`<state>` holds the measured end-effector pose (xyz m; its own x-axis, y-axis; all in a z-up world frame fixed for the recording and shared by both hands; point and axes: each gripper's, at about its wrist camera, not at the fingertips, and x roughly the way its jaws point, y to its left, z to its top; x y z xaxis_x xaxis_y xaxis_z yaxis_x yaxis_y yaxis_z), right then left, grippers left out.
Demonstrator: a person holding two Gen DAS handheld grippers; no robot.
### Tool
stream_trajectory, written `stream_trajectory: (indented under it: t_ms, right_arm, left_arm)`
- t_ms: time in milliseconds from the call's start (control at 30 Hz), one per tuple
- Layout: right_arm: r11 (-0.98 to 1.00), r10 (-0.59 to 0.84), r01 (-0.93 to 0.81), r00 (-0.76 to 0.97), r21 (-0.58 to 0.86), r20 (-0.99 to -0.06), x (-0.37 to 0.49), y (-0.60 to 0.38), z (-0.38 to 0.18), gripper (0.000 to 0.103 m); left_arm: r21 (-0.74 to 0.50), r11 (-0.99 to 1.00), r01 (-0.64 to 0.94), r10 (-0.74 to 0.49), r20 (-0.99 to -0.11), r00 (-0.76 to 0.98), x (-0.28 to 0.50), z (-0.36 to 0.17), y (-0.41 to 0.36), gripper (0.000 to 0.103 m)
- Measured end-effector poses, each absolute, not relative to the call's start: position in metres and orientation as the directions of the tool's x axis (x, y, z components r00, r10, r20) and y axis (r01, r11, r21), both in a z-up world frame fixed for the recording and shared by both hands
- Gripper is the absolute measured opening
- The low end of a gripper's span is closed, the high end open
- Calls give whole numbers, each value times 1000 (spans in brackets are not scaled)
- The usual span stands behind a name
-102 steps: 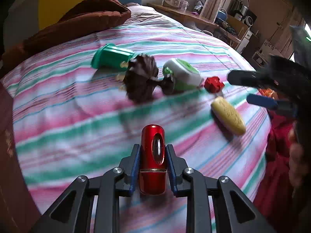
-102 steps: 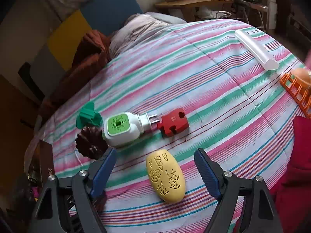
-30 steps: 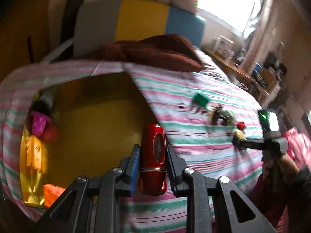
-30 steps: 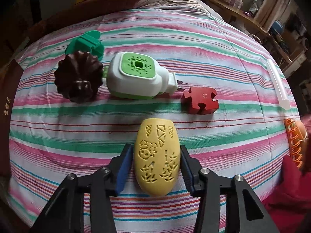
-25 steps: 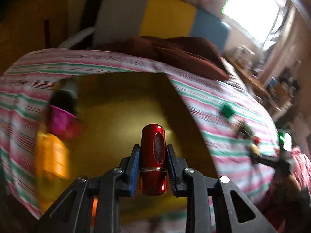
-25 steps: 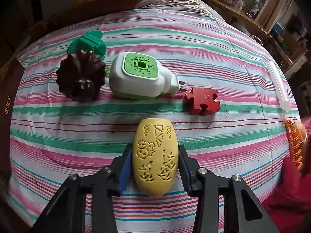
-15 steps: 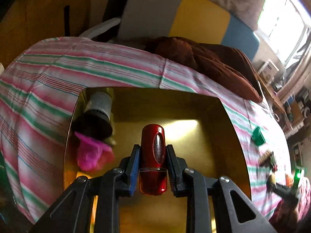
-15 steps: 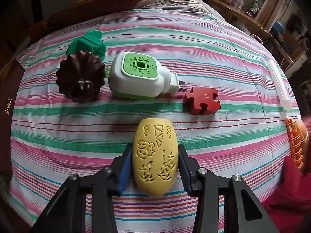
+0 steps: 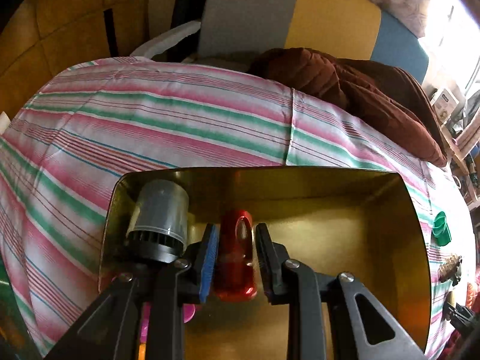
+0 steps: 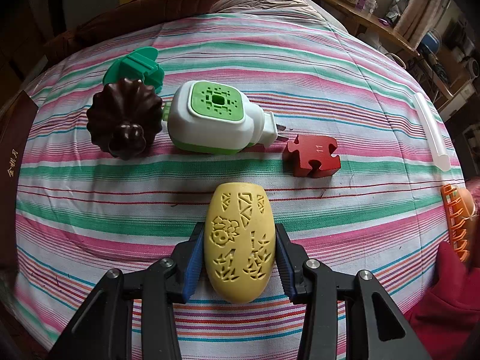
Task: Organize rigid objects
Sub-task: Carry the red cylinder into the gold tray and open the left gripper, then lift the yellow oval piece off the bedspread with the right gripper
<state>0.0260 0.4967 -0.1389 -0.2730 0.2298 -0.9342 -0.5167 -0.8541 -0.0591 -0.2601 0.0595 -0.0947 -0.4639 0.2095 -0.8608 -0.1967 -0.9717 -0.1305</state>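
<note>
My left gripper [image 9: 236, 255] is shut on a shiny red cylinder [image 9: 236, 258] and holds it inside a gold box [image 9: 345, 240] on the striped bed. A grey and black cylinder [image 9: 159, 225] lies in the box's left corner, with something pink [image 9: 187, 313] below it. In the right wrist view my right gripper [image 10: 239, 249] is shut on a yellow carved oval [image 10: 239, 243] that rests on the bedspread. Beyond it lie a red puzzle piece [image 10: 312, 156], a white and green plug-in device [image 10: 216, 120], a dark brown fluted mould [image 10: 124, 118] and a green plastic piece [image 10: 135, 66].
A brown quilt [image 9: 345, 90] is bunched at the head of the bed. A clear tube [image 10: 432, 132] and an orange rack [image 10: 457, 225] lie at the right edge of the bed. A dark box edge [image 10: 12, 150] stands at the left. Red cloth [image 10: 450, 300] covers the lower right.
My left gripper has carried the red cylinder from the bed's open part over to the gold box and down into it. My right gripper stays shut on the yellow oval, in place.
</note>
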Motion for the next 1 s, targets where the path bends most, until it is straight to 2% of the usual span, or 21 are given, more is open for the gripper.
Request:
stream_trajectory:
  t_ms: [100,300,533,567,667,700,1000]
  right_arm:
    - [-854,229,-517,-273,-59,-934,26,497,-139,44]
    - [-853,226,-519,-273,-54,-935,25,497,-140,44]
    - [-832,179,-555,-297,17,-938,29,505,-139,47]
    - [-828,171,-560,-303,30,-937,30,506,-139,48]
    - [-816,103,-566,-340,116,-935,31,510,-138,67]
    - [-815,92,-565,-346,129,-934,32,510,-138,69]
    - [-802,96,-581,-353,137,-930,33,508,-138,68]
  left_arm:
    - [-116,-972,-203,204,-847,-490,-251,-85,55,25]
    - [-178,-966,-186,252,-800,-545,-210,-54,32,25]
    - [-236,-923,-302,368,-766,-526,-128,-41,41,25]
    - [-237,-914,-331,385,-768,-513,-115,-41,46,25]
    - [-240,-896,-374,412,-766,-494,-91,-40,57,25]
    - [-236,-890,-390,416,-767,-488,-84,-40,60,25]
    - [-201,-878,-435,419,-762,-494,-43,-38,73,25]
